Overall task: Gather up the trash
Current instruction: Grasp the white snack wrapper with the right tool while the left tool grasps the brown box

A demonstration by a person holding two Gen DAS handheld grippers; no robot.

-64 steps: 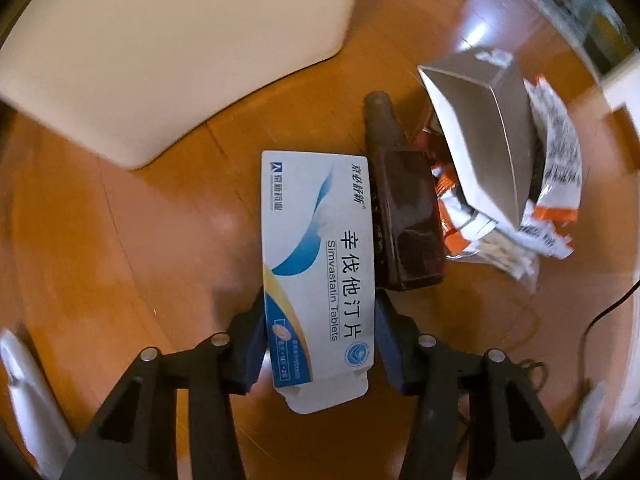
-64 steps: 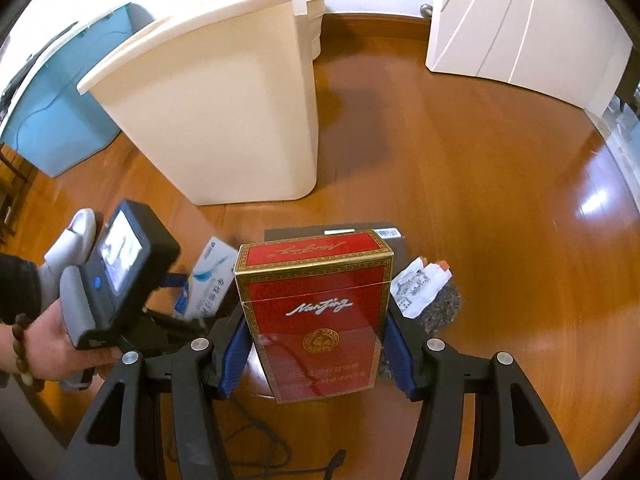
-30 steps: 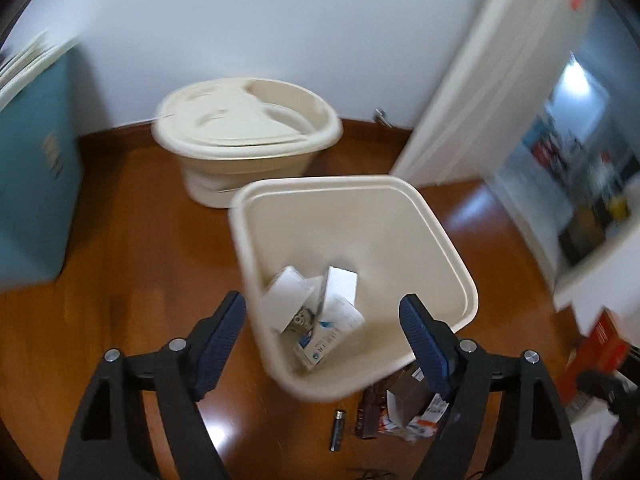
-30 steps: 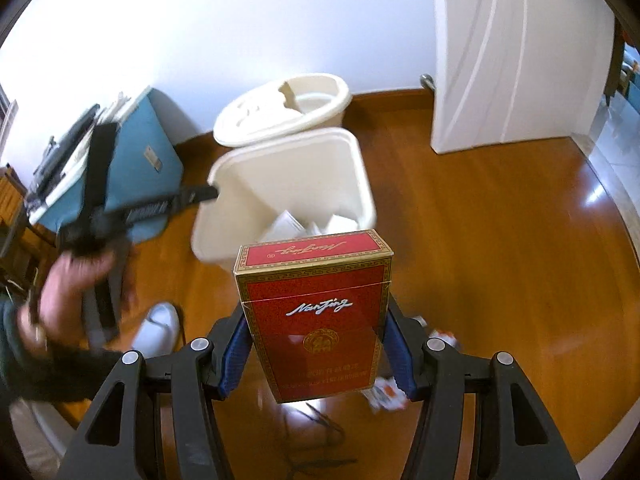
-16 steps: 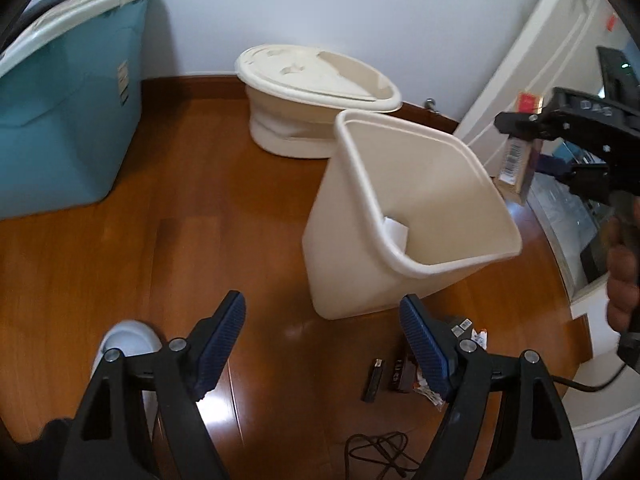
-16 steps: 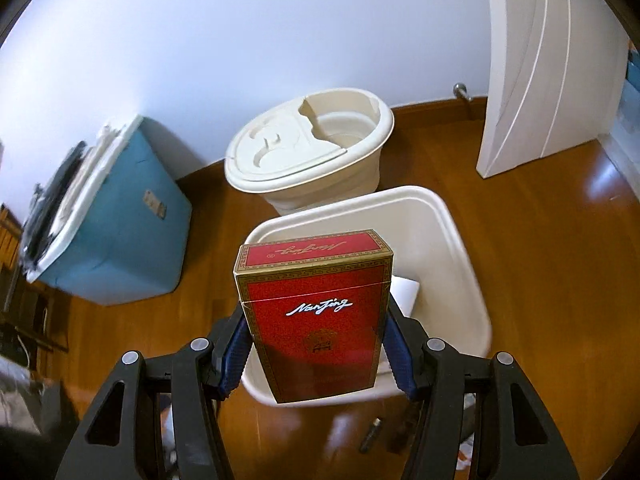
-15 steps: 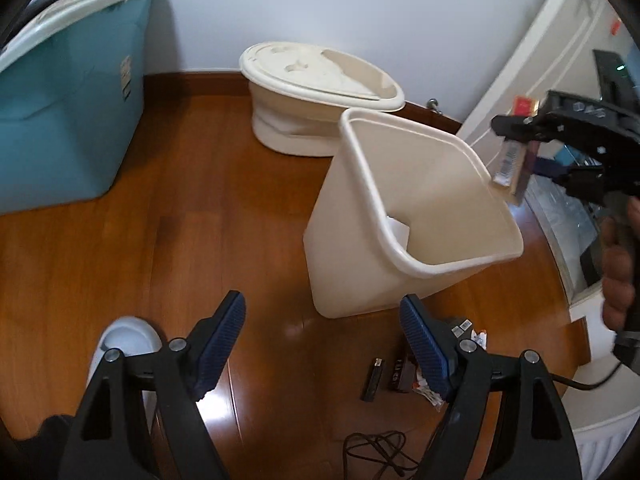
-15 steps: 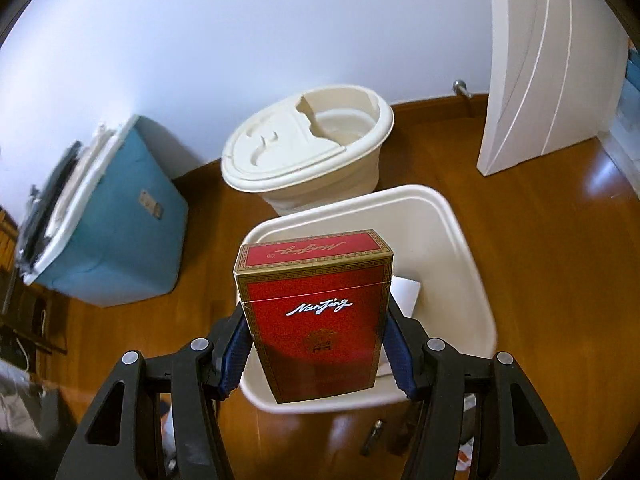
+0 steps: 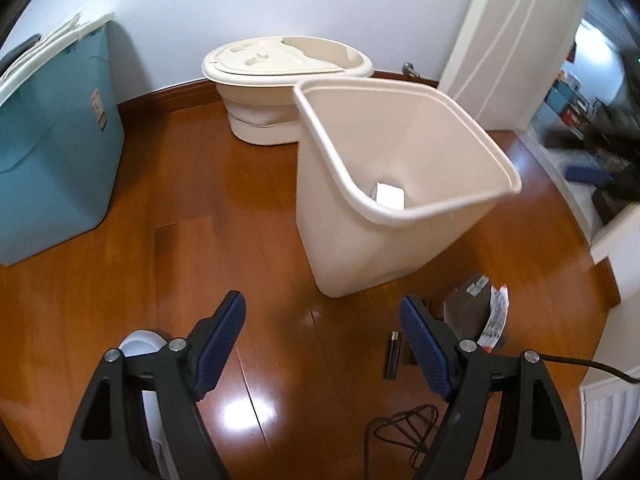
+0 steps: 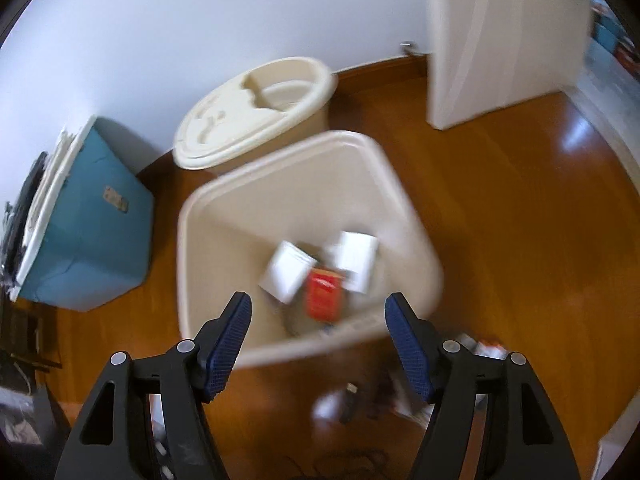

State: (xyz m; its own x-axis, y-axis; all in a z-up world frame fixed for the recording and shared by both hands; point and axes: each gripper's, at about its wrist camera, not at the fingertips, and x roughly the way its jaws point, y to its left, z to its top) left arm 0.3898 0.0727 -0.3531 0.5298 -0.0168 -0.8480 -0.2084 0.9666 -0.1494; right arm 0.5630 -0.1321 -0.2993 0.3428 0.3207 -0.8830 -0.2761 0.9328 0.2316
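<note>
Teal storage bin (image 9: 52,128) parked far left, not part of the job. Left gripper (image 9: 322,344) spread wide with nothing in it, hanging low over the wood floor (image 9: 140,272) on the near side of the cream trash bin (image 9: 384,248). Only one white box corner peeking over the rim from that angle. Right gripper (image 10: 318,330) splayed apart and empty too, hovering above the bin mouth. Down inside: red cigarette pack (image 10: 323,296) sitting between a couple of white boxes (image 10: 289,271), pretty blurry so probably just landed or settling, hard to say. So a good chunk already binned. Not done though: to the right of the bin, on the floor, a grey carton (image 9: 466,304), a crinkly white-and-orange wrapper (image 9: 496,316) and a small dark stick-shaped thing (image 9: 393,354) waiting for pickup. Black cable (image 9: 404,432) lying near too, likely not trash.
</note>
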